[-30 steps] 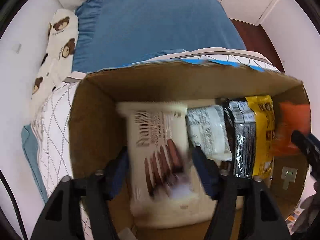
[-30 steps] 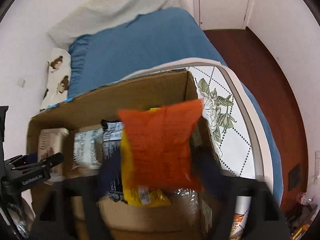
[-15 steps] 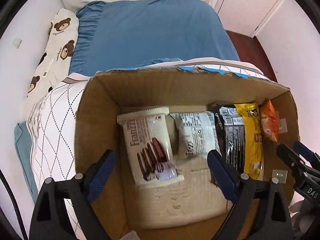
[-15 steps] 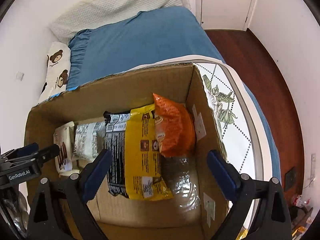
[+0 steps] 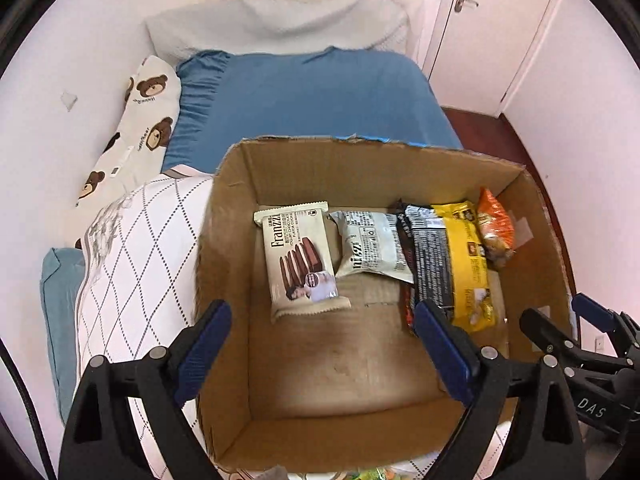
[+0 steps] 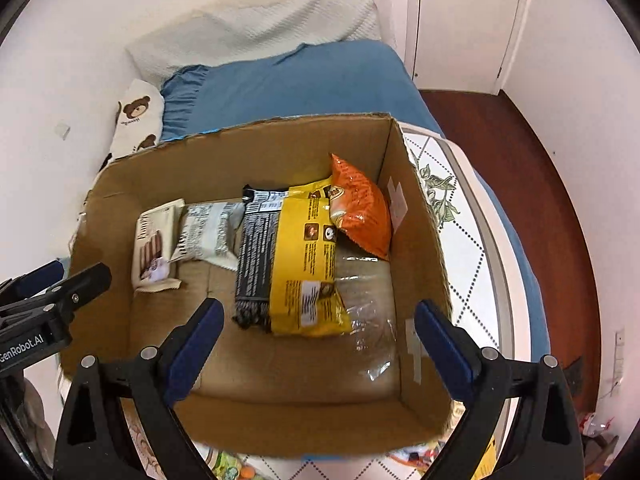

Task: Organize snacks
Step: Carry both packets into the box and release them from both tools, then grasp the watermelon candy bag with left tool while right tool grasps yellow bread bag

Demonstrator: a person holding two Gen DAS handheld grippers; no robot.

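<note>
- The left gripper (image 5: 320, 344) is seen with its jaws spread wide and nothing between them; they have just been opening, and the cream cookie packet (image 5: 298, 254) lies free on the box floor ahead of them, slightly toward the left jaw.
- The right gripper (image 6: 316, 344) likewise has its jaws wide apart and empty; the yellow packet (image 6: 306, 260) lies just ahead of them, and the orange bag (image 6: 360, 212) rests farther ahead toward the right jaw, tucked against the box wall.
- Between these, a white packet (image 5: 370, 246) and a black packet (image 5: 430, 256) are laid in a row inside the cardboard box (image 5: 224, 264), overlapping at their edges.
- All the packets are judged light, soft and crinkly, with slick film that could slide under the pads; the contents are probably brittle, so a gentle pinch across a narrow side or on a crimped end seal would be safest.
- The orange bag looks puffed with air and would likely deform or squirm if squeezed at its middle.
- The near part of the box floor, directly under both sets of jaws, is bare and gives room for more items.
- The tall box walls close in the sides, so entry and exit are best made from above; the right-hand wall stands close by the right jaw.
- More snacks (image 6: 240, 468) are glimpsed on the bed (image 6: 312, 80) below the near box edge, behind the jaws.
</note>
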